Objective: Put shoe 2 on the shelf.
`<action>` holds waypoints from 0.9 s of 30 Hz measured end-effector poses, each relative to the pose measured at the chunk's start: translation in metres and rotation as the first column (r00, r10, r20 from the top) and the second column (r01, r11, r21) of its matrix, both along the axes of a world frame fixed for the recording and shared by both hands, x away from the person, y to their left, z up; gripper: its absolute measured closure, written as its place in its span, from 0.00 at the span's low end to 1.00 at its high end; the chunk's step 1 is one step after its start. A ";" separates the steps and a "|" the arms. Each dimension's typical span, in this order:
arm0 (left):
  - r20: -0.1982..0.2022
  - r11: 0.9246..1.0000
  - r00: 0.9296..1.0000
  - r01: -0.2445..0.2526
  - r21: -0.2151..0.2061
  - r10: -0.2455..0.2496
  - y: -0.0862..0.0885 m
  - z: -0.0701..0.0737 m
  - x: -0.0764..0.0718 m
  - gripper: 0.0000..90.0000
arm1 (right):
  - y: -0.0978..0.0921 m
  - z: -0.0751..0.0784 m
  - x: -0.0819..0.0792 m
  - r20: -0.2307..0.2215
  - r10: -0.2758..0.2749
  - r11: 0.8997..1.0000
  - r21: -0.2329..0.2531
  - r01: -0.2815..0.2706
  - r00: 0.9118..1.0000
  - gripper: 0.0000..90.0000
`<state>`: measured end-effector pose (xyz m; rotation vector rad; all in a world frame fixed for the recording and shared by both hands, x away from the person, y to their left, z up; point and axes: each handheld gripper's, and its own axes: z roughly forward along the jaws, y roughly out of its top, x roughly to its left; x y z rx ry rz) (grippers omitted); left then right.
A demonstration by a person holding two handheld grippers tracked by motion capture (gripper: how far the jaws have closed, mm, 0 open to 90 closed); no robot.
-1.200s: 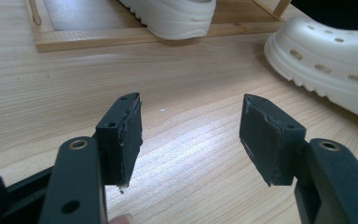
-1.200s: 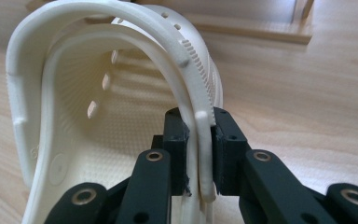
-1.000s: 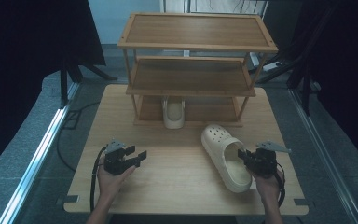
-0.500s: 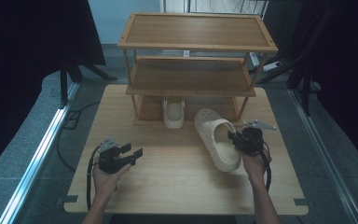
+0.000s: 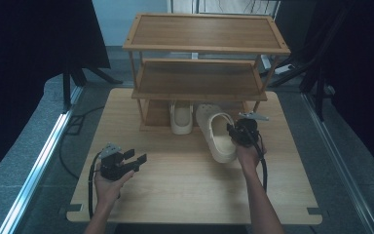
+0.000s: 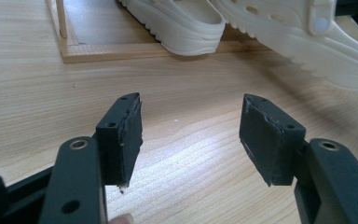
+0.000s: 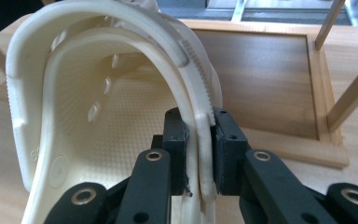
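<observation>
Right tongs [image 7: 199, 154] clamped on the side wall of the cream perforated foam clog [image 5: 218, 134], toe aimed at the three-tier wooden shoe rack [image 5: 202, 78] beside its shelved twin clog [image 5: 180, 118], presumably for pairing; left tongs [image 6: 191, 135] apart, idle, well short of that rack.

Soft overhead light falls evenly on the wooden table [image 5: 185, 190], while the surroundings sink into near-black. A pale glare streaks the tabletop between the left gripper [image 6: 191, 135] jaws. The nearest black jaw parts blur slightly in both gripper views, whose wide lenses bend straight edges outward.
</observation>
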<state>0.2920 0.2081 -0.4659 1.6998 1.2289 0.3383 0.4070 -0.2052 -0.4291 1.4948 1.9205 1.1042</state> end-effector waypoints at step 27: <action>-0.015 1.000 1.000 0.000 -0.006 0.000 0.002 -0.005 0.001 0.44 | 0.036 -0.032 0.059 0.063 -0.157 0.987 0.039 0.155 0.986 0.86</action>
